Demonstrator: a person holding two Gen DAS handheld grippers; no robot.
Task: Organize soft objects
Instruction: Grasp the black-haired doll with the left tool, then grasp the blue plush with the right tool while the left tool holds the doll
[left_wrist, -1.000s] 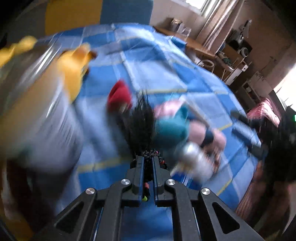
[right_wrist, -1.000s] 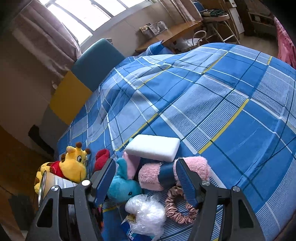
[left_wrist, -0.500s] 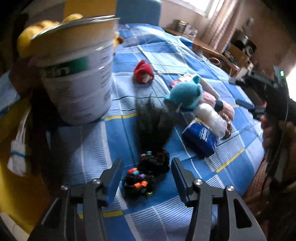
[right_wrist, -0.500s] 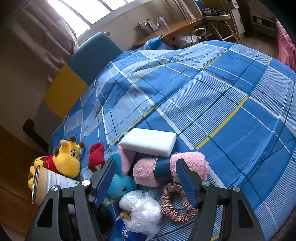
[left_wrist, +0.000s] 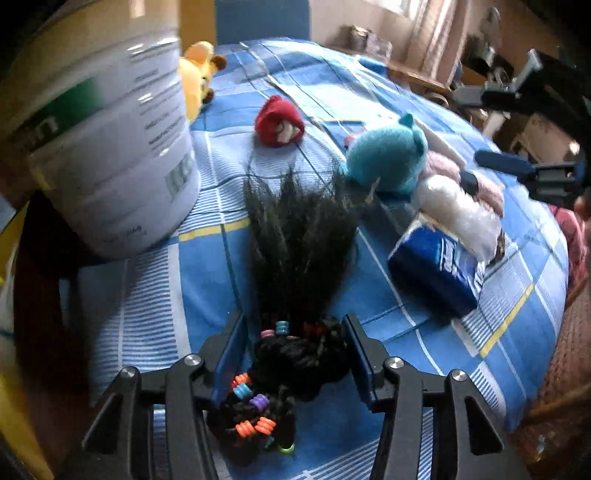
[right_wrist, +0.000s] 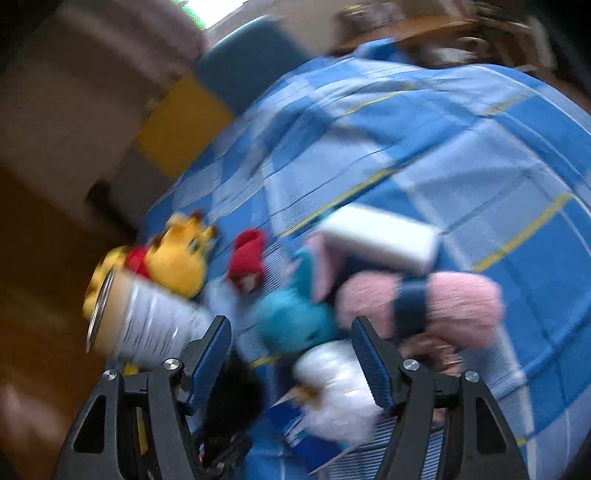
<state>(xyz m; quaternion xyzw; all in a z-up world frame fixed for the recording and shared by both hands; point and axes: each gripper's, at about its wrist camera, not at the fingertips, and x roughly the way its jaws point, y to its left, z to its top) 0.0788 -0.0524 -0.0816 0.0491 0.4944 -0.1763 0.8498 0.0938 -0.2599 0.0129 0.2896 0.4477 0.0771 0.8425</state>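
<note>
My left gripper (left_wrist: 293, 354) is spread wide, holding nothing, and the beaded black hair bundle (left_wrist: 295, 280) lies on the bed (left_wrist: 399, 317) right between its fingers (left_wrist: 231, 350). Its knotted, beaded end sits at my fingertips and its long axis runs straight away from me, bristles fanning forward. So I judge the left side is the one to close here, across the knot. Beyond, the big tin (left_wrist: 99, 147) stands left and the blue tissue pack (left_wrist: 439, 262) right. My right gripper (right_wrist: 291, 354) is also open and empty, farther off above the teal plush (right_wrist: 291, 325), its view blurred.
</note>
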